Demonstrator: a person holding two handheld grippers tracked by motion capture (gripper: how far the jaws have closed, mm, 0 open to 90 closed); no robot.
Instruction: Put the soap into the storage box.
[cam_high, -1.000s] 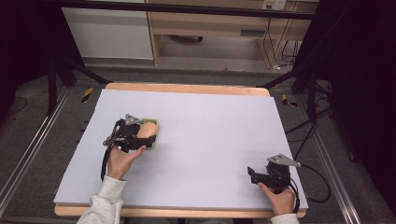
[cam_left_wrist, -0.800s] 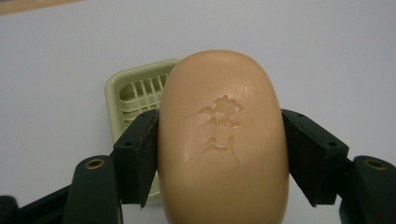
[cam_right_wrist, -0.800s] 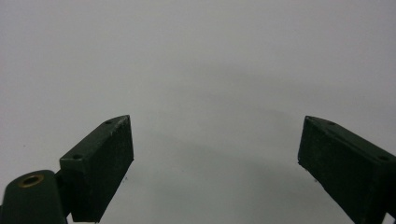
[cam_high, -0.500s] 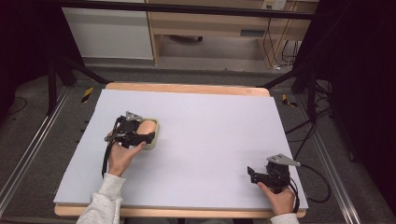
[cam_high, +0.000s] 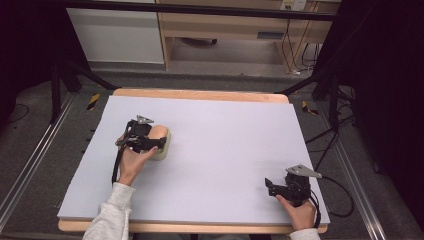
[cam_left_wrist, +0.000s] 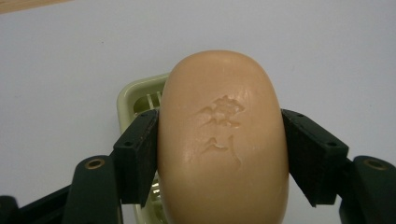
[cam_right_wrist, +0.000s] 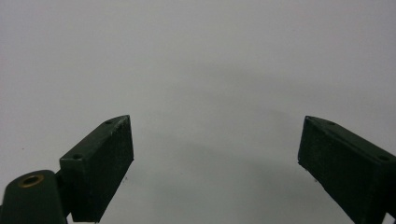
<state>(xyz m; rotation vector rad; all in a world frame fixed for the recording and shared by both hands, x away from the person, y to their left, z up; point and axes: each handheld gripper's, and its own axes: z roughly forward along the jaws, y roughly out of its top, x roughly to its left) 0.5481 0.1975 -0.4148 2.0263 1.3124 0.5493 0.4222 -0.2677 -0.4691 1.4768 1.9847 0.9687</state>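
Note:
A tan oval soap bar (cam_left_wrist: 223, 140) with an embossed mark sits clamped between the two black pads of my left gripper (cam_left_wrist: 219, 135). Directly beneath and behind it lies a pale green soap dish (cam_left_wrist: 133, 95); whether the bar touches the dish I cannot tell. From the high view, the left gripper (cam_high: 152, 142) holds the soap (cam_high: 159, 134) over the dish (cam_high: 165, 151) on the table's left half. My right gripper (cam_high: 270, 186) rests near the front right corner, and its jaws (cam_right_wrist: 215, 154) stand wide apart over the bare surface with nothing between them.
The pale work board (cam_high: 225, 145) covers a wooden table whose edge (cam_high: 200, 95) shows at the back. Beyond it stand a wooden shelf unit (cam_high: 225, 30) and cables (cam_high: 325, 145) at the right. Dark frame legs flank both sides.
My left gripper has shifted a little toward the table's far side with the soap still gripped. The right gripper has stayed where it was.

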